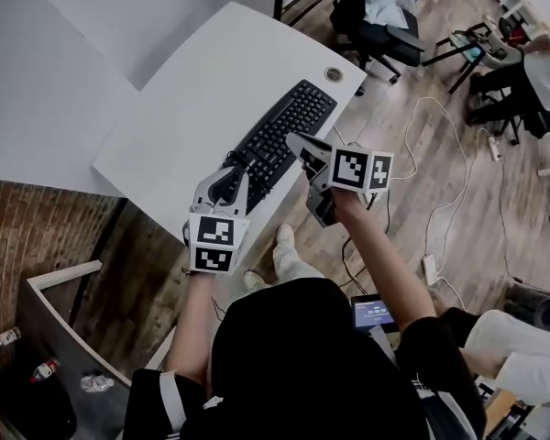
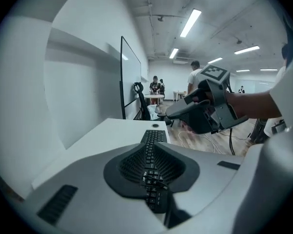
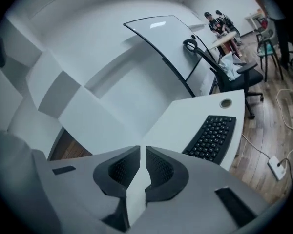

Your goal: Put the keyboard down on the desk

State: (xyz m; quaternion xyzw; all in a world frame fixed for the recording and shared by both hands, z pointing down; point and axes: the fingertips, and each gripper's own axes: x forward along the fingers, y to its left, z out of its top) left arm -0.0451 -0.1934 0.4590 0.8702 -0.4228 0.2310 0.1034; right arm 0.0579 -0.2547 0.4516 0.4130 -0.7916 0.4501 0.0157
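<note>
The left tongs (image 1: 233,167) hang over the near end of the keyboard (image 1: 286,128), apart from it. Their pads are drawn in to a thin slit with nothing gripped; the left gripper view shows only keys, well below, through that gap. The keyboard itself lies flat on the desk (image 1: 188,99), running slantwise from that near end toward the grommet (image 1: 335,74) beyond its far end, with its right long side close to the desk's edge. So the putting-down looks done, and the step in hand is, by my reading, getting both tools clear without disturbing it. The right tongs (image 1: 296,143) sit just off the keyboard's right long side, about midway along it. They too are closed to a narrow slit, and the right gripper view shows bare desk through it, so they hold nothing. To finish well, draw each hand up and away from the keyboard rather than across it, so no tip catches a keycap or drags the near end. Mind the right side most: a nudge there would push the keyboard toward the edge. Before leaving, check that its whole length rests on the desk.
</note>
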